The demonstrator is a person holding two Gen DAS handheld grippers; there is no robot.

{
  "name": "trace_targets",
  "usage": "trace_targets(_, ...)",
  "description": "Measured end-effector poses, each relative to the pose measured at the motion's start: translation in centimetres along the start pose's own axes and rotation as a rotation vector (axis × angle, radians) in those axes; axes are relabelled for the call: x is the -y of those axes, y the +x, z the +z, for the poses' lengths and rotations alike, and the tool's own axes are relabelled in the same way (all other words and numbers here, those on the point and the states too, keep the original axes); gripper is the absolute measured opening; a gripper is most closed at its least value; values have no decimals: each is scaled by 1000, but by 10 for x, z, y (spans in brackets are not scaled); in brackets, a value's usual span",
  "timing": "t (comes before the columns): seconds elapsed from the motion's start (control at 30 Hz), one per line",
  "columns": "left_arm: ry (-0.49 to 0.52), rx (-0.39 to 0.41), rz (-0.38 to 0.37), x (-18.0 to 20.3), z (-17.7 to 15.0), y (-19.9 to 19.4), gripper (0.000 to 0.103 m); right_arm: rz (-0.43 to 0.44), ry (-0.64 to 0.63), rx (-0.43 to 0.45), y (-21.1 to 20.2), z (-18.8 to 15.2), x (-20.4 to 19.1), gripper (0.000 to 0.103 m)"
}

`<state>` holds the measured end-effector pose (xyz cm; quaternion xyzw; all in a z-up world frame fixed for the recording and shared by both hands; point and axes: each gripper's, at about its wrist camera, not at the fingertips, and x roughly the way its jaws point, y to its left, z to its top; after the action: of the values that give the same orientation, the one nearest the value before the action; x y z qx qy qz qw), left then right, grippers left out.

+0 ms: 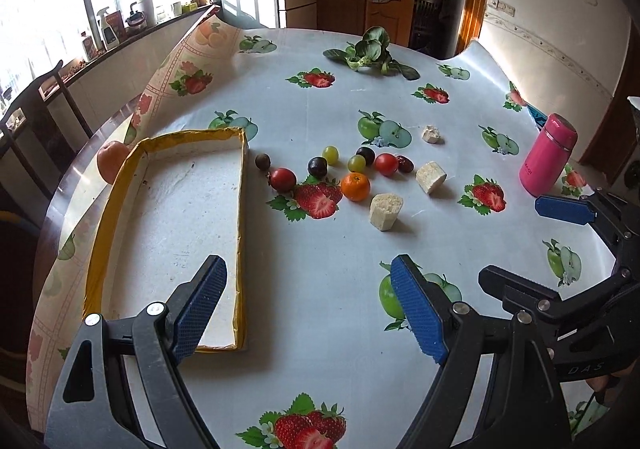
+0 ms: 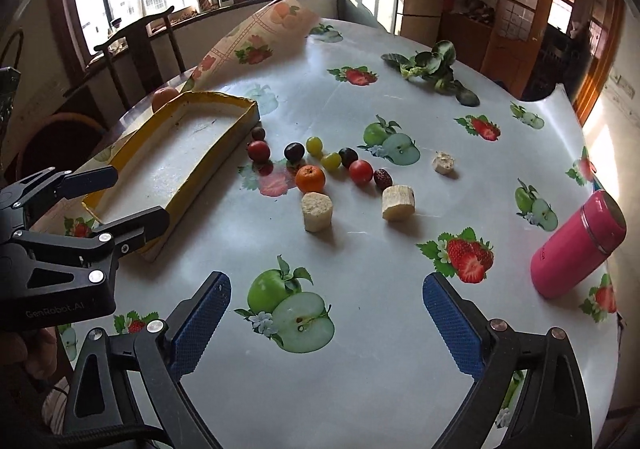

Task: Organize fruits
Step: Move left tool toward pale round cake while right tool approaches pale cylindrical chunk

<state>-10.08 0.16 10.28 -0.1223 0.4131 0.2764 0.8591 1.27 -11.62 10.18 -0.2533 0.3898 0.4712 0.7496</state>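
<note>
**Fruit still loose on the table, tray waiting empty**

A sunlit dining room with tall windows and wooden doors; a round table (image 1: 320, 329) under a glossy cloth printed with apples and strawberries carries everything. Along its left edge sits a shallow yellow-rimmed tray (image 1: 120, 177), nothing in it, presumably set there as the place to gather the fruit. Just off the tray's far right corner, toward the middle of the table, the small fruit lies in a loose cluster: a mandarin (image 1: 355, 186), two red cherry tomatoes (image 1: 283, 179), green grapes (image 1: 331, 154), dark grapes (image 1: 317, 166) and a red date (image 1: 406, 164). Pale cut chunks (image 1: 385, 211) stand just on the near side of that cluster. A larger orange fruit (image 1: 112, 165) rests outside the tray, touching its left wall. Leafy greens (image 1: 370, 49) lie by the far edge, a pink flask (image 1: 548, 155) near the right edge.

The left gripper (image 1: 308, 305) hangs over the tray's near end, jaws spread wide and holding nothing. The right gripper (image 2: 326, 323) hovers above the near part of the table, equally released and empty. Both face the cluster, so I judge sorting has not begun; the nearest round fruits look likely to roll when pinched
</note>
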Motion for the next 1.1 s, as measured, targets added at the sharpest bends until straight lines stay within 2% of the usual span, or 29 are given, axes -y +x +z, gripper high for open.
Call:
trace_targets(0.3, -4, 3, 4, -4, -1, -3, 85, 5, -44, 5, 0, -1, -7, 97)
trace_targets(1.1, -11, -24, -30, -5, -1, 10, 85, 32, -29, -2, 10, 1, -5, 99)
